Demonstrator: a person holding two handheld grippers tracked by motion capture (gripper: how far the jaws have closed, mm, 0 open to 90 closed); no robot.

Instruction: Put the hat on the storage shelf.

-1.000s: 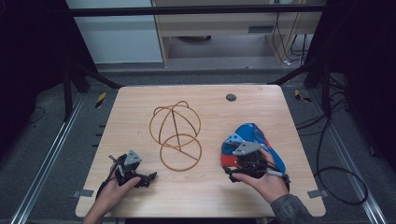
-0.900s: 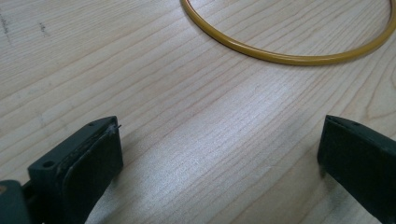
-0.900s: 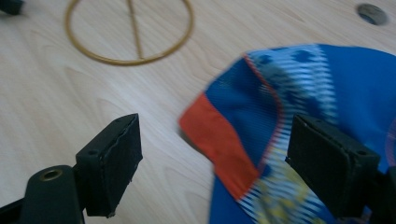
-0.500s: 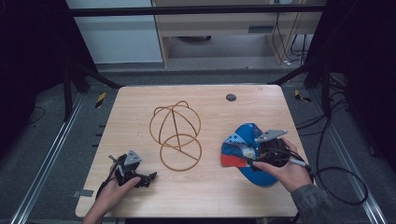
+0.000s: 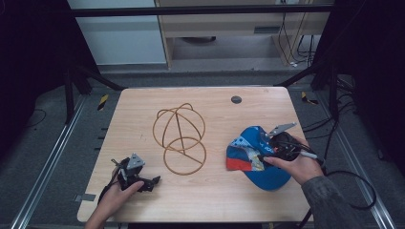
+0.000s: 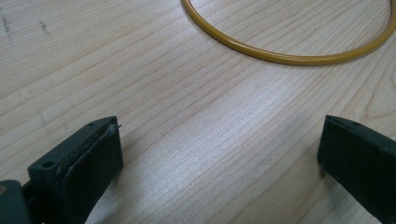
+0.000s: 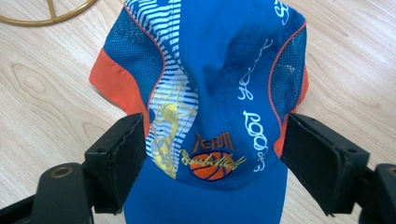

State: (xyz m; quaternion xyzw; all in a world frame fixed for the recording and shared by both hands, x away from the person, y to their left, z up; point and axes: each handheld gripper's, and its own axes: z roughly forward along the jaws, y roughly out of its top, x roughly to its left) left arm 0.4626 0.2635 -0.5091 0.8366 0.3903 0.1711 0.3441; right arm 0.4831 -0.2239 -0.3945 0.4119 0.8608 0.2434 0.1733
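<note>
A blue cap (image 5: 258, 164) with orange side panels and a basketball print lies on the right half of the wooden table (image 5: 215, 200). My right gripper (image 5: 266, 153) hovers over it from the right. In the right gripper view its jaws straddle the front of the cap (image 7: 219, 84) just above the brim; they have just been closing, and their pads stand at the cap's sides without a clear squeeze. My left gripper (image 5: 146, 182) rests low at the front left, open, with only bare wood between its jaws (image 6: 219, 149). A gold wire stand (image 5: 179, 138) sits mid-table.
The stand's base ring (image 6: 280, 57) lies just ahead of the left gripper, and its edge (image 7: 46, 18) shows beyond the cap. A dark round grommet (image 5: 236, 99) marks the table's far side. A cable (image 5: 353, 186) trails off the right edge.
The right hand has shifted rightward and slightly up, from above the cap's middle to its right side. The cap has stayed roughly in place. The left hand has not moved.
</note>
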